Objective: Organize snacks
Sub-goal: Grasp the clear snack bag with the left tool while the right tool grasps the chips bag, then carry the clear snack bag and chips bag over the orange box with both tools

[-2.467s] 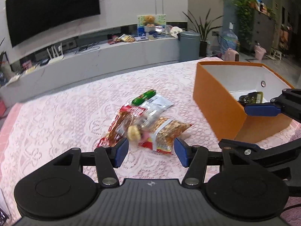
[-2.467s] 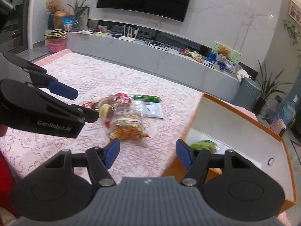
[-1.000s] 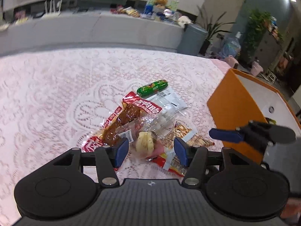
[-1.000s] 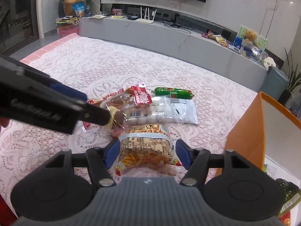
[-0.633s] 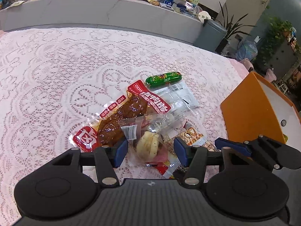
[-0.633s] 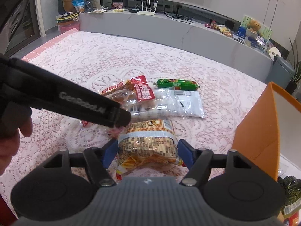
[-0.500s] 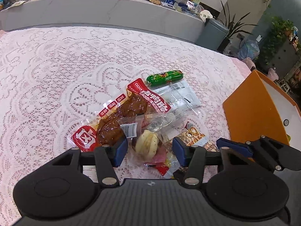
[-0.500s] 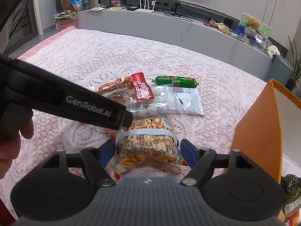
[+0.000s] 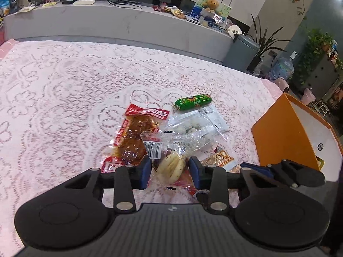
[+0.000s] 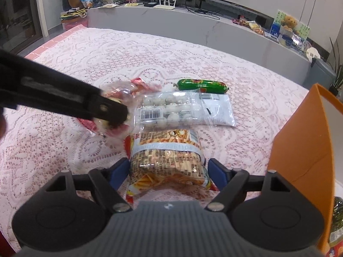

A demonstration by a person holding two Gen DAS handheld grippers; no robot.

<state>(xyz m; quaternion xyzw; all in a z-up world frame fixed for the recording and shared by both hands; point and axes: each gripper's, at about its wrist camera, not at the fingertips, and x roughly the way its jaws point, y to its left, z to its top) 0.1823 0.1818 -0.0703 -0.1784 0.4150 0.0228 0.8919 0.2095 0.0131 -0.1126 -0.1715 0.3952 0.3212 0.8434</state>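
Several snack packets lie heaped on the pink lace cloth (image 9: 64, 90). My left gripper (image 9: 170, 169) is closing, and its blue pads press a clear-wrapped yellow pastry packet (image 9: 169, 165) from both sides; the right wrist view shows that packet (image 10: 116, 90) bunched around the left gripper (image 10: 115, 115). My right gripper (image 10: 168, 171) is opening, its pads just off either side of a crunchy-stick snack bag (image 10: 167, 156). Behind lie a green sausage (image 10: 202, 85), a clear pack of white balls (image 10: 171, 109) and a red-brown meat packet (image 9: 137, 137).
An orange box (image 9: 278, 132) with a white inside stands at the right, close to my right gripper; a dark green packet (image 10: 337, 214) lies in it. A long grey bench (image 9: 128, 21) and a grey bin (image 9: 242, 51) stand beyond the cloth's far edge.
The left jaws have narrowed onto the pastry packet, which now looks bunched and shifted. The right jaws have spread wider around the snack bag and sit closer to it.
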